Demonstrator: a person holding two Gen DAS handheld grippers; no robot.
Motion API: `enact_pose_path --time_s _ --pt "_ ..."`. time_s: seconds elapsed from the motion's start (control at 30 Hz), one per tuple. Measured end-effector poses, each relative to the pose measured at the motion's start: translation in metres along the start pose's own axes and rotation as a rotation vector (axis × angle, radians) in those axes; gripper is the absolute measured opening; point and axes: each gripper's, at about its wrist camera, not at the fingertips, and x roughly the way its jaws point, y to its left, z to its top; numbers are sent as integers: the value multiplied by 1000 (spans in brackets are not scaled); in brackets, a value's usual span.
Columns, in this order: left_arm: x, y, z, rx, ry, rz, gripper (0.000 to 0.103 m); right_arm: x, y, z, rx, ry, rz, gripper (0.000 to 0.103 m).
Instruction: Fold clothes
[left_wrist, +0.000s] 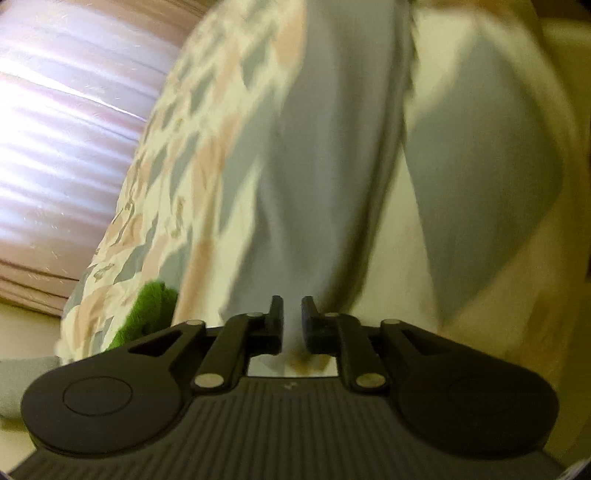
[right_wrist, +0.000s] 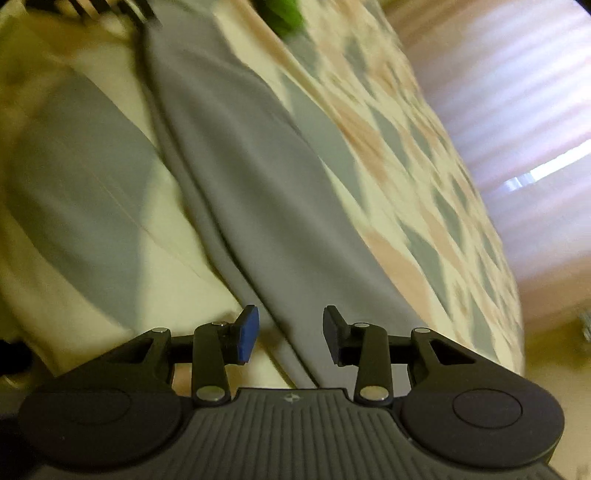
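Both views are pretty motion-blurred, so take the fine detail with a grain of salt.

In your left wrist view, the left gripper (left_wrist: 292, 321) sits low in the middle of the frame with its jaws nearly together, just a narrow slot between them. Grey cloth (left_wrist: 325, 177) shows through that slot, but you can't tell whether the pads are actually pinching it. That grey cloth runs as a long band from the top of the frame down to the gripper. It lies on a bedspread (left_wrist: 192, 147) with a grey, peach and cream pattern, which fills the left-centre of the frame. A green item (left_wrist: 147, 314) pokes out at the lower left, right beside the gripper's left linkage. Pink curtains (left_wrist: 62, 147) take up the far left.

In your right wrist view, the right gripper (right_wrist: 291, 332) is spread apart, with a blue pad (right_wrist: 248, 334) showing on the left finger. The same grey cloth (right_wrist: 236, 177) runs diagonally from upper left down between the fingers, and the pads aren't touching it. The bedspread (right_wrist: 424, 192) sits to the right, the curtains (right_wrist: 517, 110) at the upper right.
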Motion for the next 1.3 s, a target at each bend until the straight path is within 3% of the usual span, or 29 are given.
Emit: enact_pose_path --time_s 0.13,0.23,0.43,0.63,0.9,0.97,1.03,1.1,1.3 --pt "-2 1 62 -124 -128 -43 18 12 -25 -32 -7 76 -64 36" --pt "13 -12 114 -179 -194 -96 18 18 -34 -45 -7 75 -69 36" --pt "29 -51 177 -158 -235 -185 19 25 -37 -66 -28 58 -58 38" --pt "39 -81 185 -71 -172 -169 20 34 -38 -89 -44 34 -50 40" --pt "48 -85 193 -28 -115 -127 21 42 -39 -102 -106 -29 -67 39" --pt "52 -91 193 2 -111 -114 20 46 -35 -106 -148 -40 -77 36" --pt "53 -93 192 19 -115 -94 3 48 -30 -111 -200 -49 -85 17" --pt "49 -92 190 26 -130 -75 3 48 -27 -115 -248 -62 -79 0" --pt "30 -91 184 50 -155 -81 1 24 -45 -121 -194 -111 -29 0"
